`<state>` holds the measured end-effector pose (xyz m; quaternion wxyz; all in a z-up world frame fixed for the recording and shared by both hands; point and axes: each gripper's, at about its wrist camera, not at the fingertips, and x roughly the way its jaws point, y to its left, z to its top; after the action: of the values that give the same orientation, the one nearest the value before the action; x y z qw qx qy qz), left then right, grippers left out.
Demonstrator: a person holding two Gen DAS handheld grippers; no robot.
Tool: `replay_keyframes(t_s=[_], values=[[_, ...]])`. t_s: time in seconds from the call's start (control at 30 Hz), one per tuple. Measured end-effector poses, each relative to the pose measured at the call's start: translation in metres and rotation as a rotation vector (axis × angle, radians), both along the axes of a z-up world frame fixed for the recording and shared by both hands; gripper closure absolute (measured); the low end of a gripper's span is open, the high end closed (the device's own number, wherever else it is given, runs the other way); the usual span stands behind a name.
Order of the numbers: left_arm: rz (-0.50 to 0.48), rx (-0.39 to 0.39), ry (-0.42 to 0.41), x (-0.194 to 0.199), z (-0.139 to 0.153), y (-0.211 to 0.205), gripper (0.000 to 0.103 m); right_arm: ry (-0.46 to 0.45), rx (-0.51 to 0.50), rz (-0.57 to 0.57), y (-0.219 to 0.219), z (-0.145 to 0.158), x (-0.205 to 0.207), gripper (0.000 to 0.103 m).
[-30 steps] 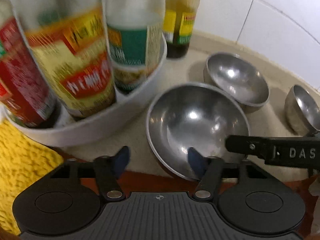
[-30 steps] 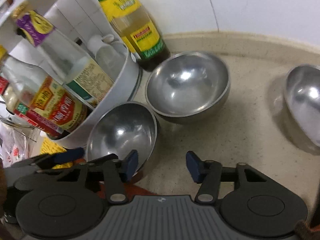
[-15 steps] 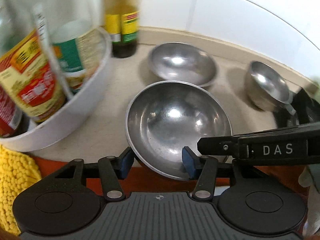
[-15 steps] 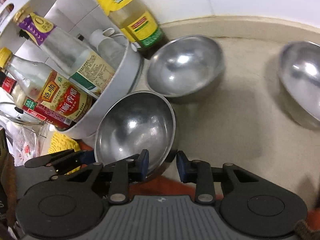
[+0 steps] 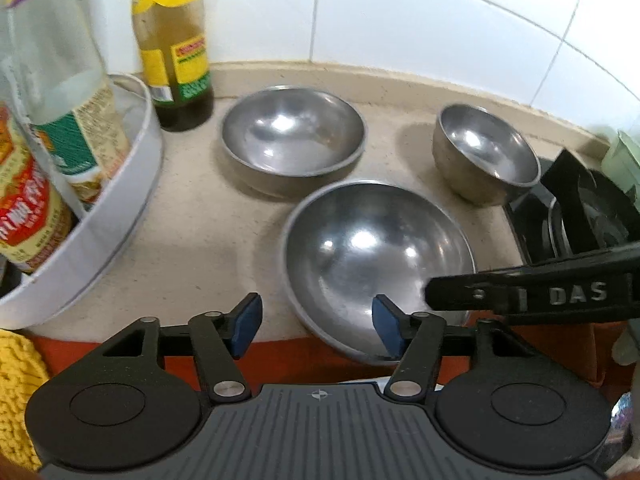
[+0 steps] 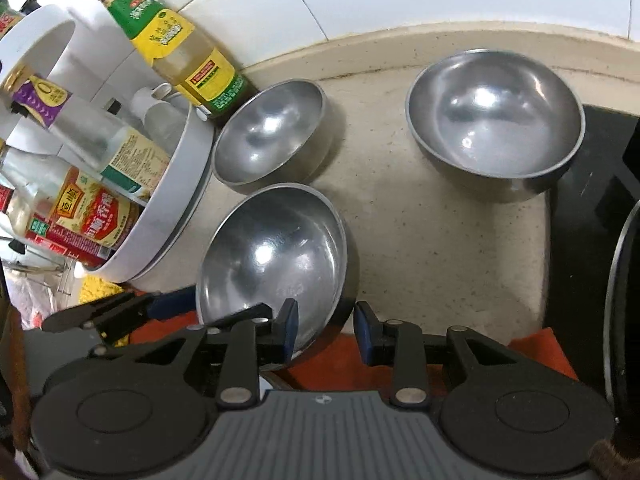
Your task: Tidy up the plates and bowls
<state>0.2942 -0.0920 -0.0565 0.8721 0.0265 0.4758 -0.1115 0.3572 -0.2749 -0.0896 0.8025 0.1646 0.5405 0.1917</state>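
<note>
1. I have both hand-held grippers angled steeply down at the bench (image 5: 200, 240) from its front edge, side by side, both working the same large bowl (image 5: 376, 248).
2. The left hand-held gripper (image 5: 318, 326) stands partly open, and its jaws have just been opening. The near rim of the large bowl lies between them. The right-side blue pad (image 5: 390, 334) sits inside the bowl; the left-side pad is out over the bench, clear of the bowl's wall. I hold nothing with it.
3. The right hand-held gripper (image 6: 326, 330) is nearly closed. Its jaws have just narrowed and then eased out slightly. The wall of the large bowl is between them, one pad inside the rim and one outside, and both appear to bear on the steel.
4. In the left wrist view, one finger of the right hand-held gripper reaches in from the right edge to the bowl's rim.
5. The large bowl is upright, and its near rim reaches past the bench's front edge.
6. The medium bowl (image 5: 292, 132) stands behind it near the tiled wall, just beside a yellow-labelled bottle (image 5: 172, 40).
7. The small bowl (image 5: 486, 148) stands apart to the right.
8. A white round tray (image 5: 120, 216) of bottles stands at the left.
</note>
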Motion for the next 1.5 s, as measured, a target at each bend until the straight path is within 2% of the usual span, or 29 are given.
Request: replay_keyframes(t_s=[0.2,0.43,0.5,0.77,0.87,1.03,1.3,1.43,1.5], values=[[0.030,0.009,-0.042,-0.004,0.016,0.013,0.030,-0.059,-0.017,-0.018,-0.018,0.020,-0.013,0.072],[0.027,0.033,-0.080,-0.003,0.036,0.015,0.025,-0.109,-0.054,-0.103,-0.050,0.041,-0.018,0.072],[0.028,0.048,-0.095,0.002,0.041,0.013,0.022,-0.123,-0.055,-0.119,-0.055,0.048,-0.014,0.072],[0.069,0.042,-0.110,0.031,0.057,0.012,0.020,-0.174,-0.039,-0.090,-0.039,0.070,0.022,0.071],[0.049,0.039,-0.140,0.038,0.063,0.005,0.018,-0.198,-0.050,-0.102,-0.045,0.076,0.036,0.066],[-0.005,0.040,-0.123,0.064,0.062,-0.017,0.018,-0.177,-0.089,-0.134,-0.065,0.064,0.048,0.066],[-0.115,0.065,-0.092,0.096,0.060,-0.063,0.019,-0.118,-0.078,-0.242,-0.108,0.041,0.052,0.066],[-0.101,0.102,-0.098,0.113,0.059,-0.063,0.019,-0.142,-0.057,-0.219,-0.101,0.047,0.062,0.066],[-0.064,0.102,-0.089,0.121,0.059,-0.053,0.020,-0.148,-0.044,-0.191,-0.086,0.049,0.074,0.066]])
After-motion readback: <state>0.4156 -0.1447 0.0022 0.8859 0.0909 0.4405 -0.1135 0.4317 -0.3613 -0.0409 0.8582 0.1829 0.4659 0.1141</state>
